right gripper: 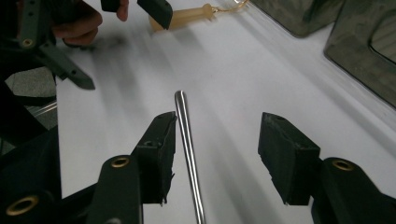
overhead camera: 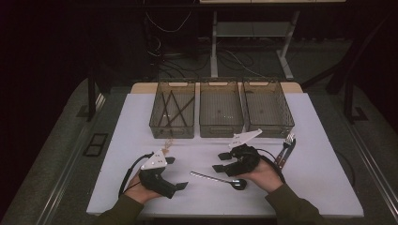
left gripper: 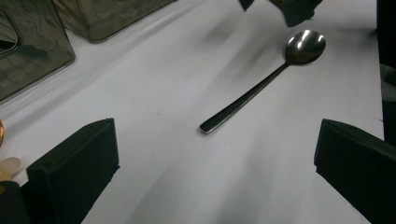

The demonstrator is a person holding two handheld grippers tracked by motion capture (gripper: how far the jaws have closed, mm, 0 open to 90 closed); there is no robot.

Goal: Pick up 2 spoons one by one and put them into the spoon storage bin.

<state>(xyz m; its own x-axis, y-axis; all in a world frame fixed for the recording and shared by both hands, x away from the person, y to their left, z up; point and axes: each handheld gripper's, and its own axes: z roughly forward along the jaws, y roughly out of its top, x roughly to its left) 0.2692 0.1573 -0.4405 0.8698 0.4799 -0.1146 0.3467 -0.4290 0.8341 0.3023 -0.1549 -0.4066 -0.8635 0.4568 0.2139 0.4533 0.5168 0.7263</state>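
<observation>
I have the spoon (overhead camera: 218,179) lying flat on the white surface (overhead camera: 319,187), between my two grippers near the front edge. Its bowl points toward my right hand (overhead camera: 265,176) and its handle runs out toward the left gripper (overhead camera: 178,172).

My right gripper (overhead camera: 221,162) hangs just over the spoon with its jaws partly apart; in the right gripper view the handle (right gripper: 189,144) runs up between them, close beside one jaw, and the pads do not press on it. The spoon rests free on the surface.

My left gripper stands wide, with nothing between its jaws. In the left gripper view the spoon (left gripper: 261,86) lies ahead of it, handle end nearest, bowl farthest.

Three clear bins stand in a row at the far side of the surface: the left bin (overhead camera: 172,131) holds thin dark sticks. A fork (overhead camera: 285,149) lies to the right of my right hand. A small pale-handled utensil (overhead camera: 167,144) lies just past the left gripper.
</observation>
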